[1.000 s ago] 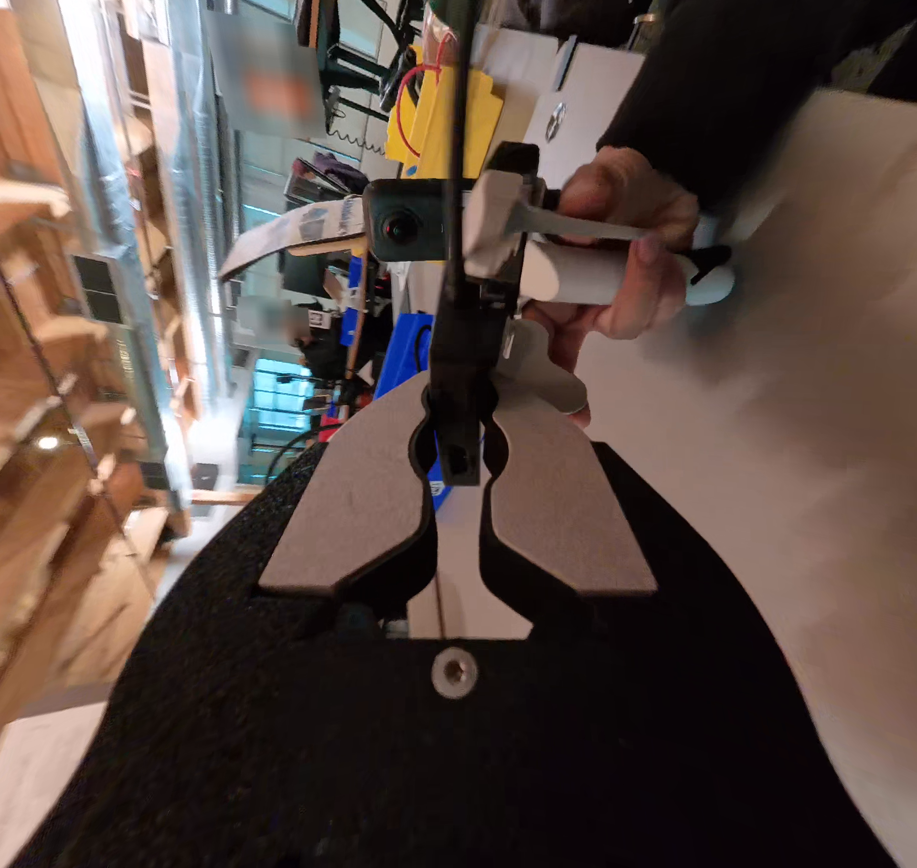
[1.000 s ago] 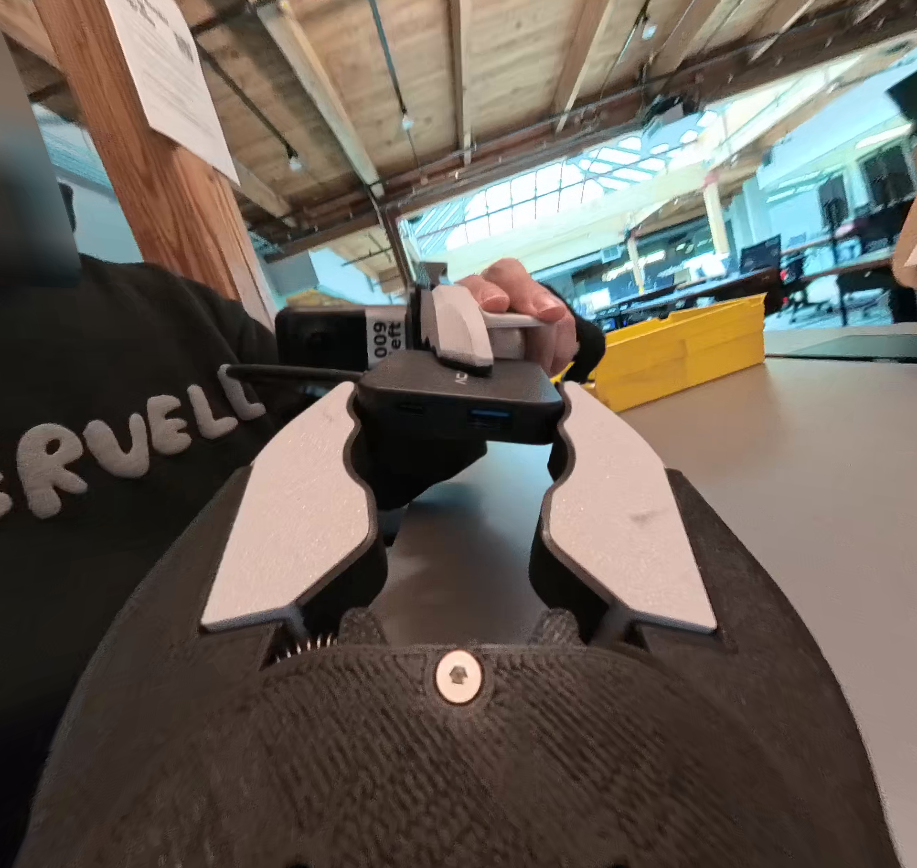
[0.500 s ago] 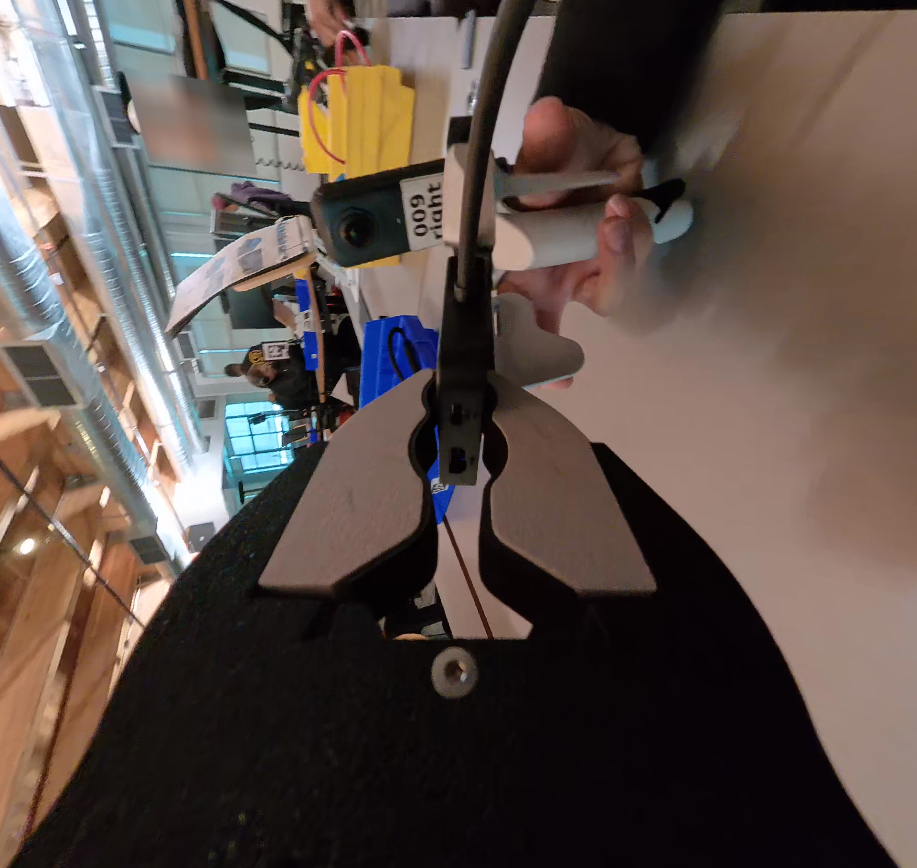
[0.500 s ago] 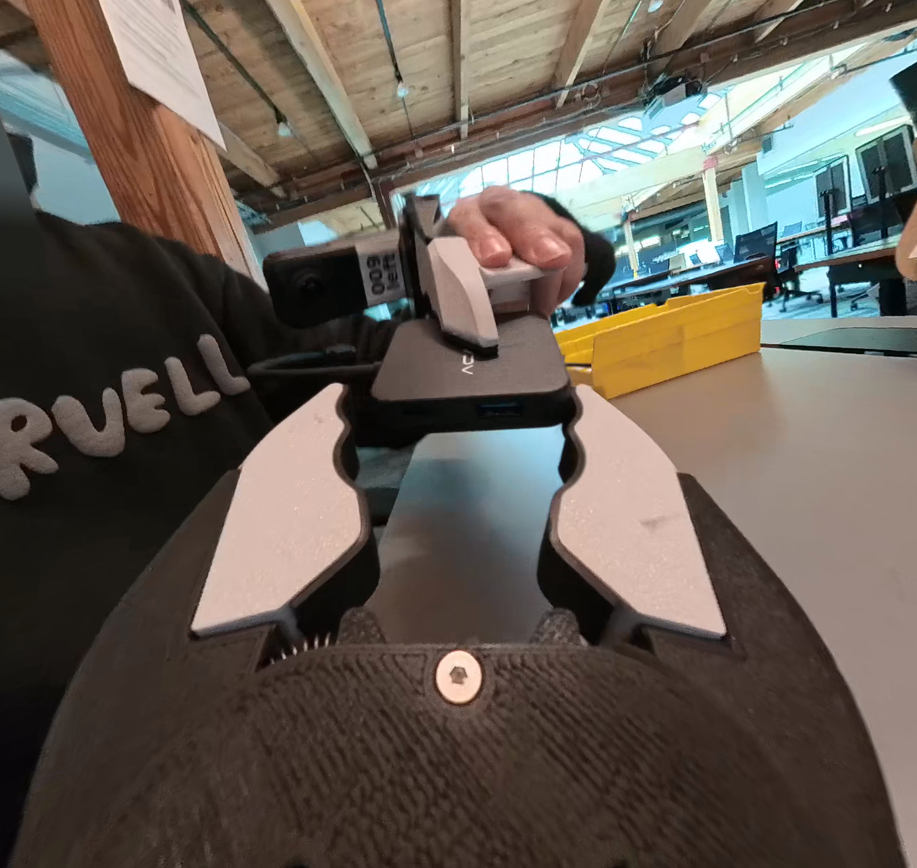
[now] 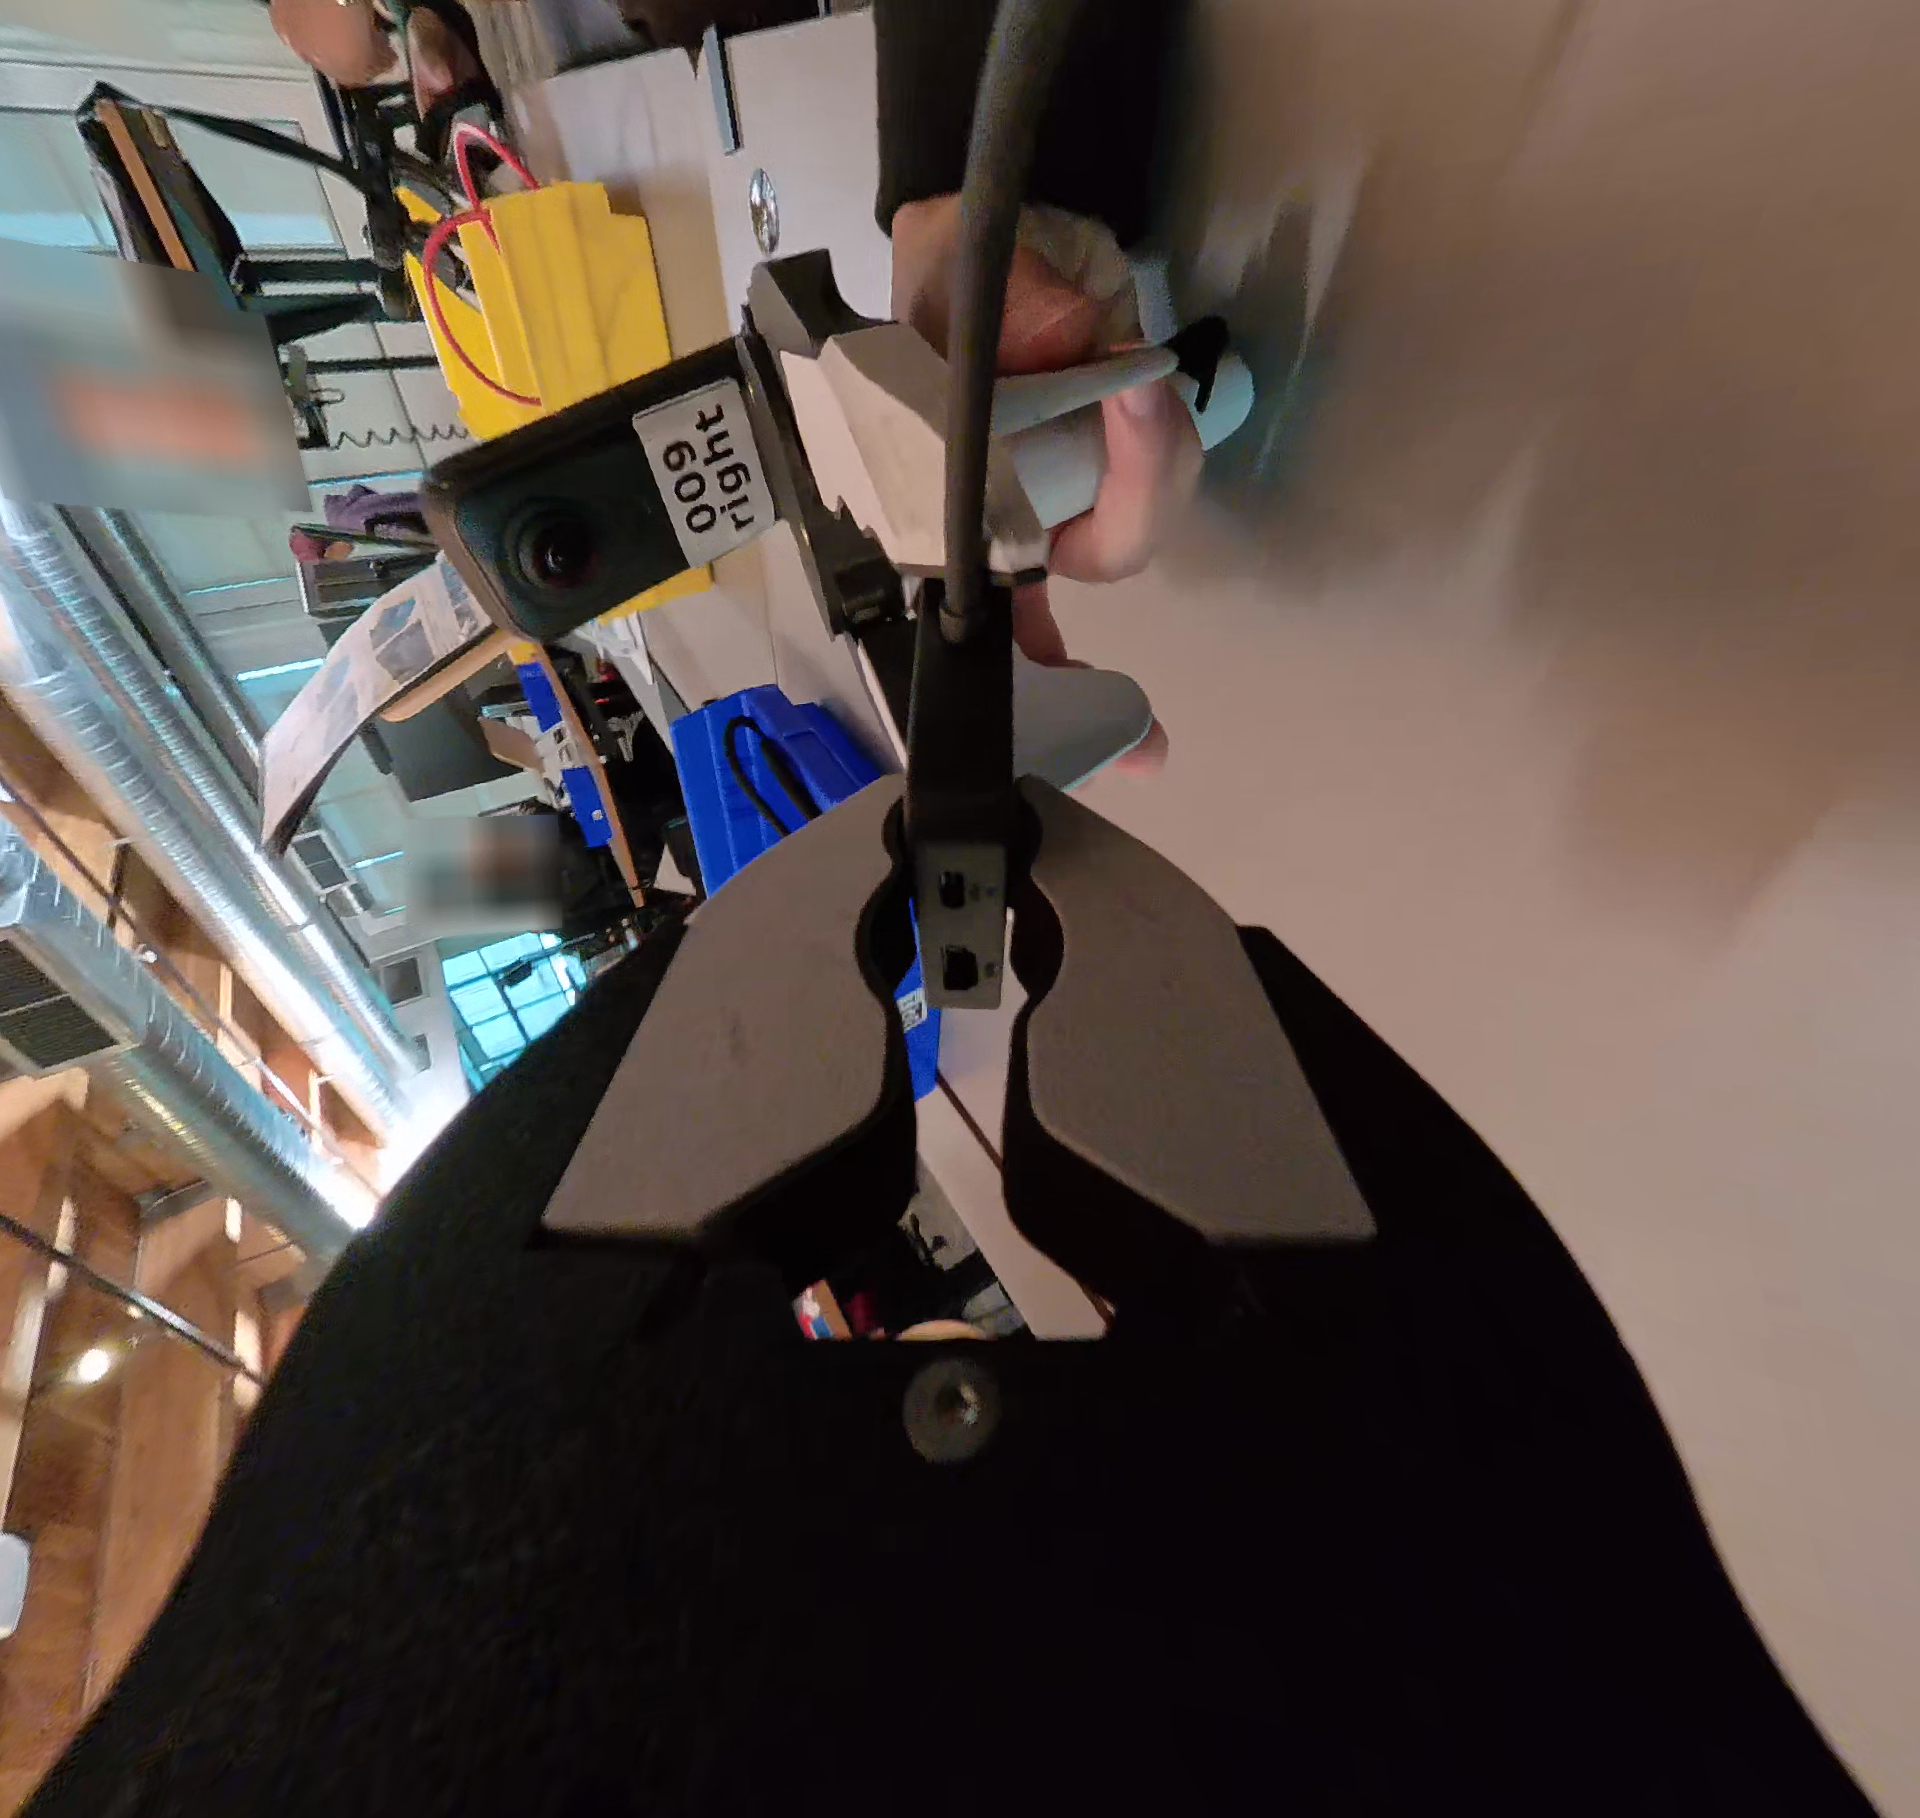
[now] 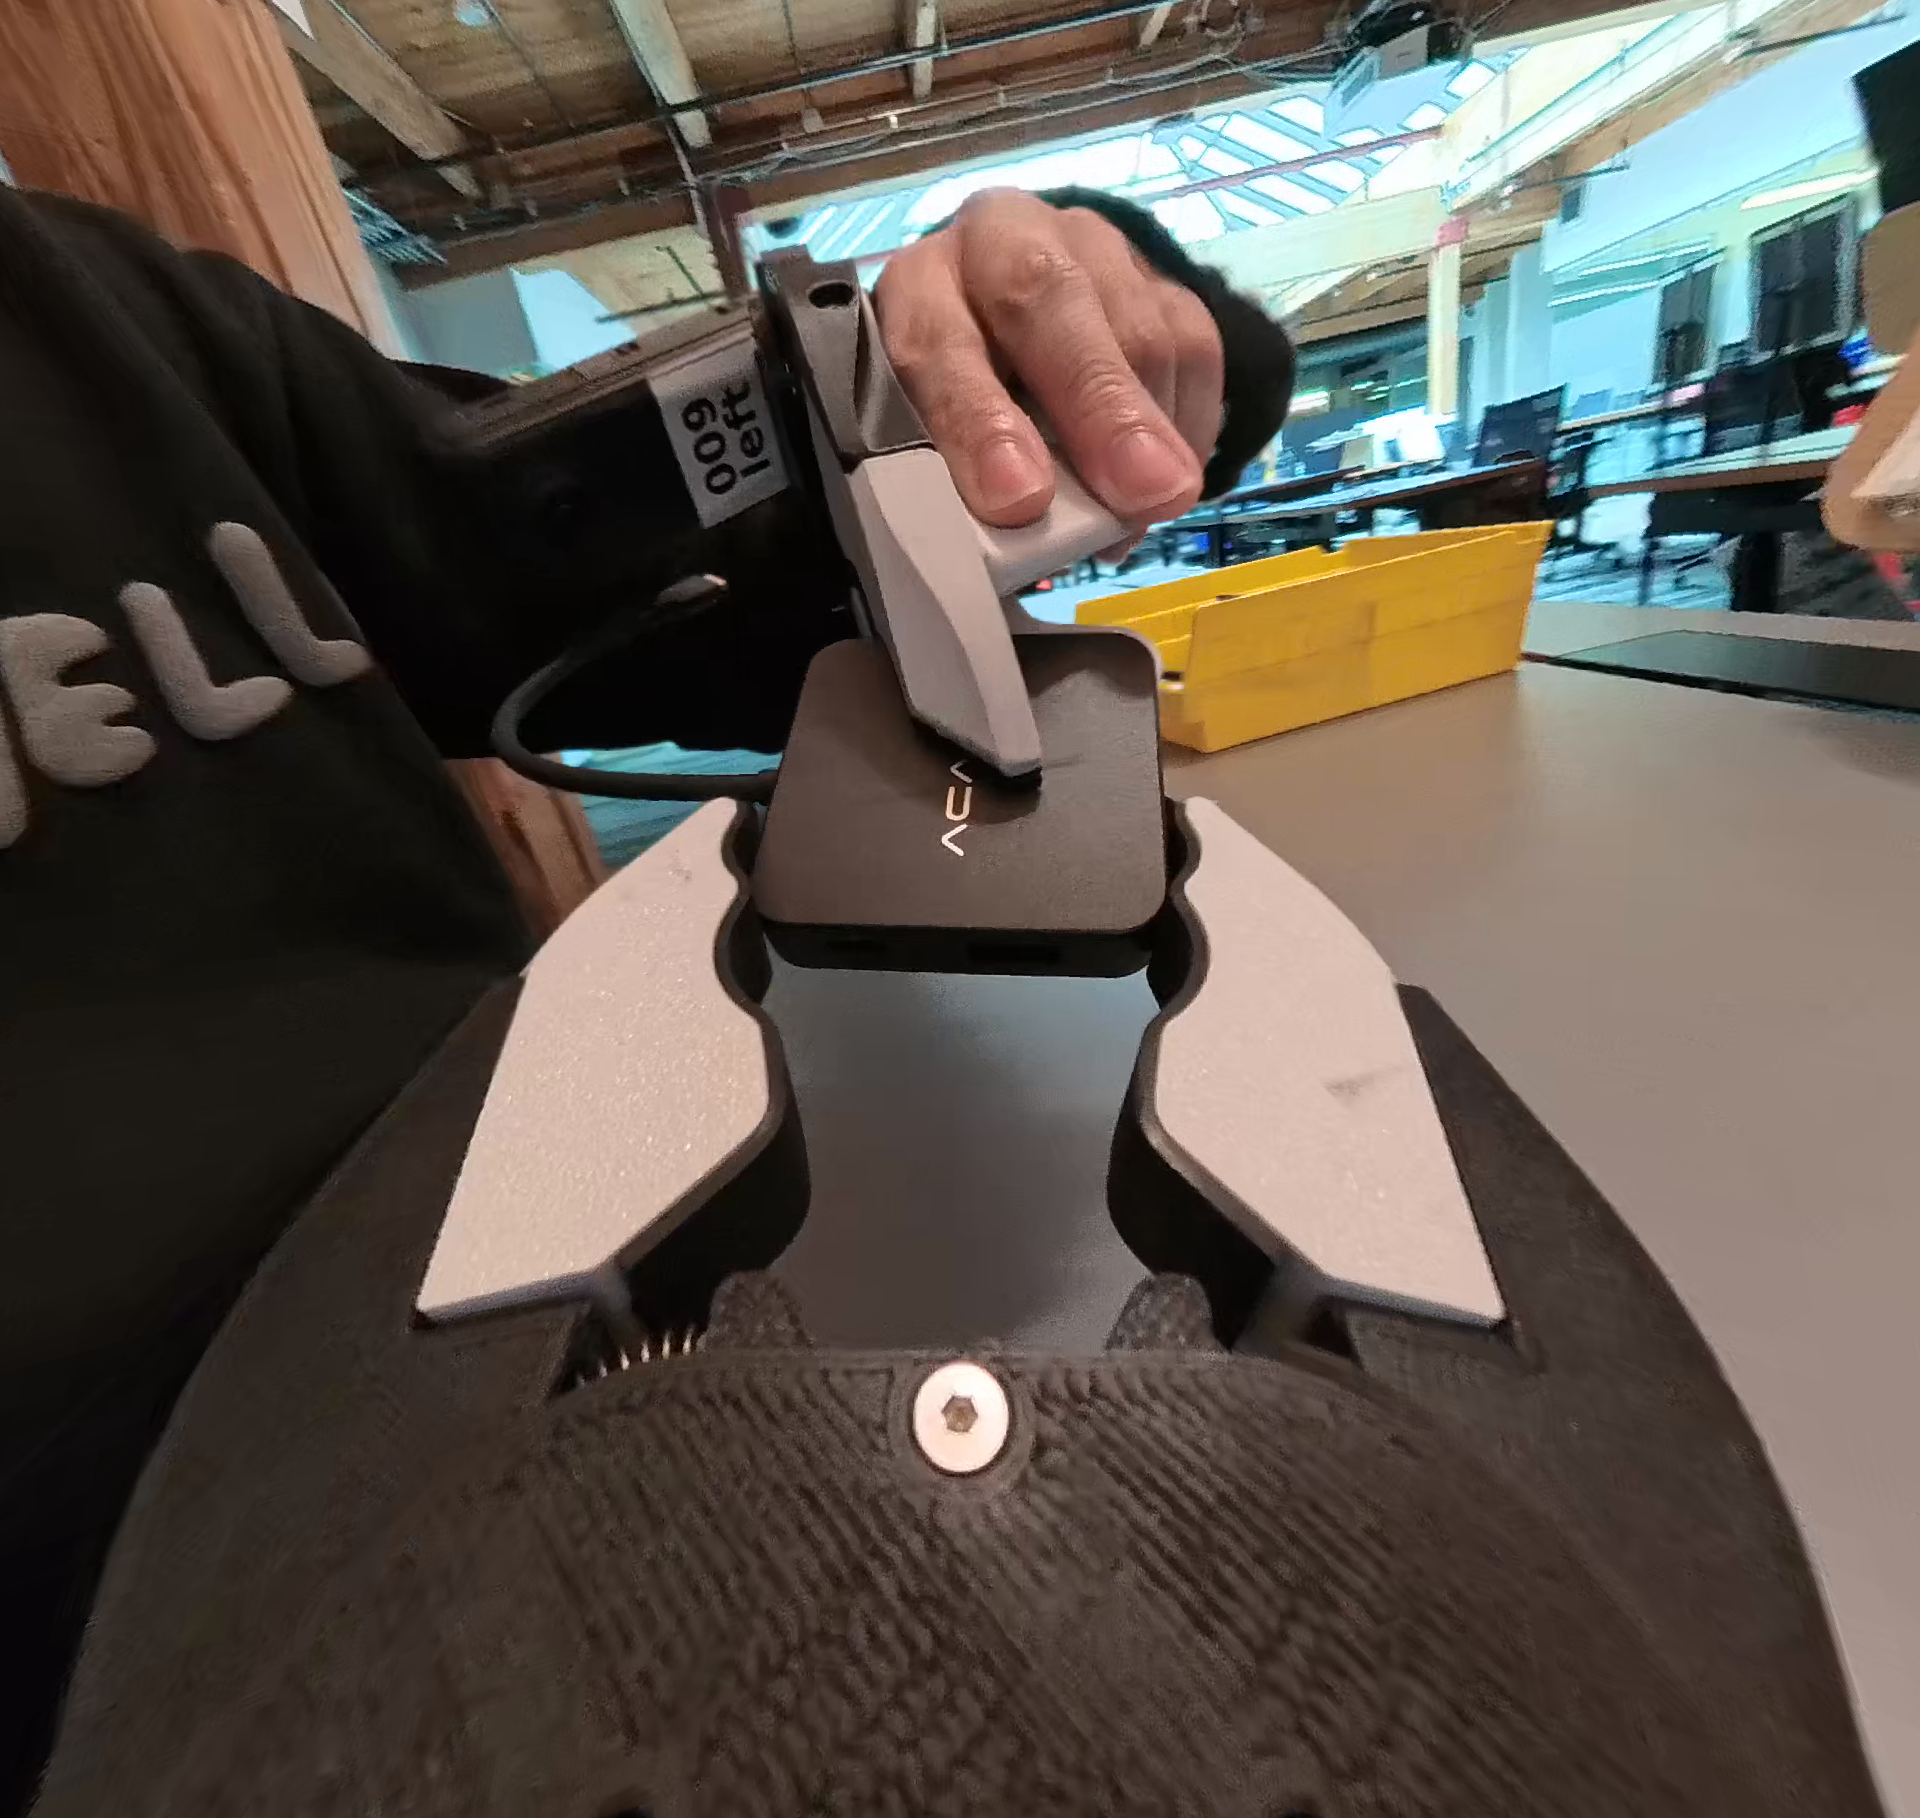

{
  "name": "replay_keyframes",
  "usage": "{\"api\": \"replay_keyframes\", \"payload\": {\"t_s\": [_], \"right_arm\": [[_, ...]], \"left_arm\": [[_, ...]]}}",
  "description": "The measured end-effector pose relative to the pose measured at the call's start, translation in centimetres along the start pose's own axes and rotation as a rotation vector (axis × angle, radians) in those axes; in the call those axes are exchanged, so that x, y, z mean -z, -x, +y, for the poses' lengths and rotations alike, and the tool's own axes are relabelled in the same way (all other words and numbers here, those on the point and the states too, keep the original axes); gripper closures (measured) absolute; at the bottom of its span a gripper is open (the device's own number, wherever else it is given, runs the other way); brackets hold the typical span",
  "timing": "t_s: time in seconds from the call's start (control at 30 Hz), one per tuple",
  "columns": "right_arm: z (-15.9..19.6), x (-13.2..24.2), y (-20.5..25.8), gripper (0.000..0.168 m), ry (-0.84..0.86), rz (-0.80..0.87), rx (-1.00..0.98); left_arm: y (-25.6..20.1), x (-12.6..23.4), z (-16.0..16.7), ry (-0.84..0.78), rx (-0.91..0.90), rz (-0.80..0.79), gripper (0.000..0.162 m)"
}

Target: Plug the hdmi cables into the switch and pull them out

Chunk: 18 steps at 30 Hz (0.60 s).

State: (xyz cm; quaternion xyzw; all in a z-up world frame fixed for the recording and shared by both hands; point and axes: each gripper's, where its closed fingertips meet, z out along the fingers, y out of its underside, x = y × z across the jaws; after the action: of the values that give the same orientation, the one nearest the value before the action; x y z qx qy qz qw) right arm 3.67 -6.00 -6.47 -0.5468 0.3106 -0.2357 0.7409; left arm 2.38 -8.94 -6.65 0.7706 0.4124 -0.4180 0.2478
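Observation:
The switch is a small flat black box (image 6: 1039,833) with a thin black cable (image 6: 561,740) leaving its far left corner. My right gripper (image 6: 961,823) is shut on its two side edges and holds it above the grey table (image 6: 1558,937). My left gripper (image 5: 961,833) is shut on the switch's flat faces; its narrow edge (image 5: 966,937) shows two empty ports. In the right wrist view one left finger (image 6: 935,625) presses on the switch's top face. The cable (image 5: 977,314) runs upward in the left wrist view. No separate hdmi plug is in view.
A yellow bin (image 6: 1351,625) stands on the table beyond the switch. A wooden post (image 6: 156,106) and the person's black sweatshirt (image 6: 208,833) fill the left. In the left wrist view a blue bin (image 5: 769,760) and a yellow bin (image 5: 561,293) sit farther off.
The switch has tilted so its top face now shows in the right wrist view. The left gripper has swung up and over it. Both grippers stay shut on the switch.

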Motion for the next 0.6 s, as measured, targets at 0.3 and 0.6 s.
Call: {"api": "replay_keyframes", "payload": {"t_s": [0.3, 0.6], "right_arm": [[-2.3, 1.2, -2.3, 0.094, -0.147, 0.177, 0.057], [-3.3, 2.5, -3.2, 0.095, -0.211, 0.263, 0.081]], "left_arm": [[3.2, 3.6, 4.8, 0.051, 0.659, -0.293, 0.107], [-7.3, 20.2, 19.4, 0.571, 1.466, -0.625, 0.118]]}}
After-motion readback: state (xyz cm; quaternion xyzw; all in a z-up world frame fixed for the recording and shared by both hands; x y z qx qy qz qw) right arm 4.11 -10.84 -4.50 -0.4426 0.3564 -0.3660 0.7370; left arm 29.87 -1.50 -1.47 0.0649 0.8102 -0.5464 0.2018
